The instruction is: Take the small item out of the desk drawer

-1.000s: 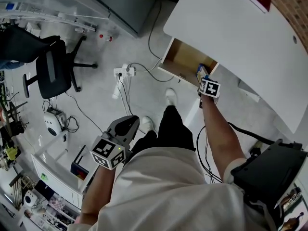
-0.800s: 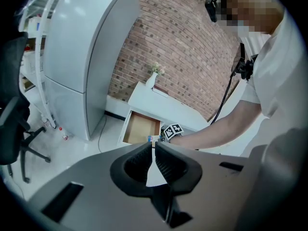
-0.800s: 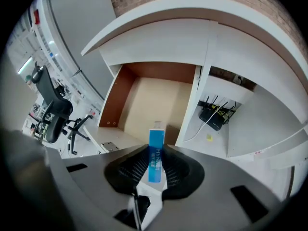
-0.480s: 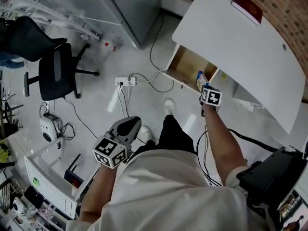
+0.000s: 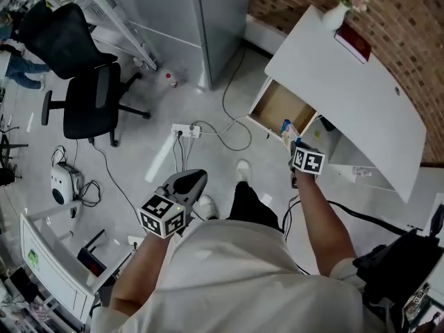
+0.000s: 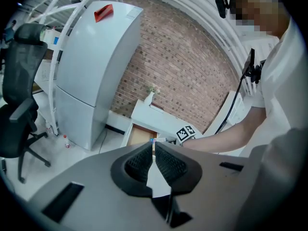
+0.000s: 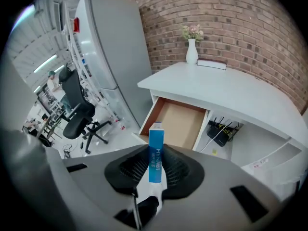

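Right claw [image 7: 155, 163]: grasping blue box [image 7: 155, 143], upright, near the open drawer [image 7: 179, 123].
Left claw [image 6: 154, 153]: clenched, empty, held low left.

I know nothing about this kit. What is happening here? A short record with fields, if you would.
Right tongs: shut on a small blue box, held upright in front of the drawer
Left tongs: shut, nothing in them
Drawer: open, nothing visible inside
Desk: white, against a brick wall, a vase on top
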Demonstrator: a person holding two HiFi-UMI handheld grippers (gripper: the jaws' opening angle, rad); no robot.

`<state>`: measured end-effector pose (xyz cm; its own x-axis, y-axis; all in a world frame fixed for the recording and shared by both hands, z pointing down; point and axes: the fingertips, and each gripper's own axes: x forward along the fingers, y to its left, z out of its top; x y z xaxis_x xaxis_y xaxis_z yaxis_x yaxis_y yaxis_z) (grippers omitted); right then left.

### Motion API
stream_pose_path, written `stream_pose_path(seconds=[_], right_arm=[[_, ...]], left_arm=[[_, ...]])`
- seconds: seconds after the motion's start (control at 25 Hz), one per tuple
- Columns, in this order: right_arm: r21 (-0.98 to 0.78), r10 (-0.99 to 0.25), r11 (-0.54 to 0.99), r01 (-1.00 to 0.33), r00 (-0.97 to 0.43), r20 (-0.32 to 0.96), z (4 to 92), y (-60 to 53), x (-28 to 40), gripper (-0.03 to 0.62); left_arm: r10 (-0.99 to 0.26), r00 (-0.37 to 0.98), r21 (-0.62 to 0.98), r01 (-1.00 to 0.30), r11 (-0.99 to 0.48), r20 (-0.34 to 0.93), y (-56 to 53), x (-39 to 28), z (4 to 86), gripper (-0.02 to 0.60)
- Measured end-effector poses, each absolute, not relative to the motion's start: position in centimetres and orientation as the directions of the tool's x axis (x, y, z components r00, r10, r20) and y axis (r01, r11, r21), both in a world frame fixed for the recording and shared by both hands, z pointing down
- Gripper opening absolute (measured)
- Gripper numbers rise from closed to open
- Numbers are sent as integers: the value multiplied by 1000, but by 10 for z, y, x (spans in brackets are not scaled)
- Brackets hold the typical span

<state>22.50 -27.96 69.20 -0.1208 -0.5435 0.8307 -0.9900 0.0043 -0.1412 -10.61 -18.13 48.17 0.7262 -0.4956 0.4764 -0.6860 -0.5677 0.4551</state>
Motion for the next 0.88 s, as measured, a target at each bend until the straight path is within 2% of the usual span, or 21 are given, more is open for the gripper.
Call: stream_pose_path(seconds=[0.32,0.88], right_arm=[[-167,-576,62,-984,-172,799,635,-203,171,104],[-212,-611,116,-970,-238,755,560,-94,109,103]], left_arm=[[-517,737,437,-675,-594,436,-124,-146,459,29],[-503,762,427,-646,-633,408,-54,-179,443,29]])
